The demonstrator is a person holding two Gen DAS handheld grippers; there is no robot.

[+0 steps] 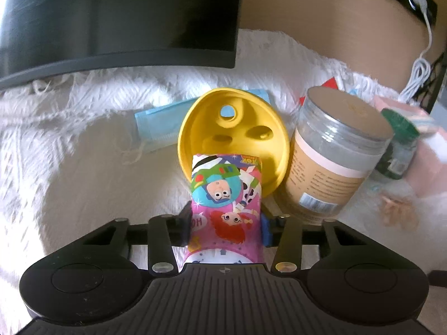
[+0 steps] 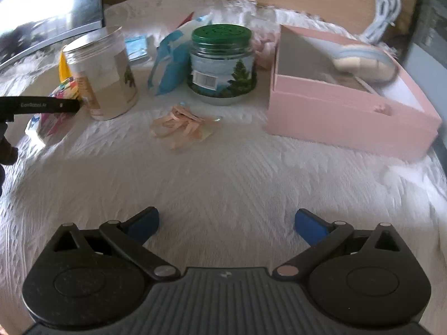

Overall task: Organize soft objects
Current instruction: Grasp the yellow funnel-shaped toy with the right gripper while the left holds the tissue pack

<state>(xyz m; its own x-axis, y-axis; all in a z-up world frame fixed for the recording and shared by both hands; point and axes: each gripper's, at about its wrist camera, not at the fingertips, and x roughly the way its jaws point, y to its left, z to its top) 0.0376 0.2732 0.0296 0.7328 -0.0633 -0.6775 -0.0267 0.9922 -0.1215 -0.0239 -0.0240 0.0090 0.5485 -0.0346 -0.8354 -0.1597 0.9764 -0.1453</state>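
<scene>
While the left gripper [image 1: 225, 223] pinches a cartoon-printed tissue pack [image 1: 225, 195] between its blue pads, "TOY" reads upside down on the pack's far corner, just in front of a yellow lid [image 1: 251, 117] beside the clear jar [image 1: 335, 153]. Seen from the right wrist, "GenRobot.AI" runs along that gripper's finger [image 2: 42, 105]. Level above the white cloth [image 2: 223, 181], the right gripper [image 2: 226, 223] is spread wide and holds nothing.

The left gripper [image 1: 225, 227] is clamped on a colourful packet [image 1: 226, 195]; the right gripper [image 2: 226, 223] hovers with fingers spread wide, holding nothing.
</scene>
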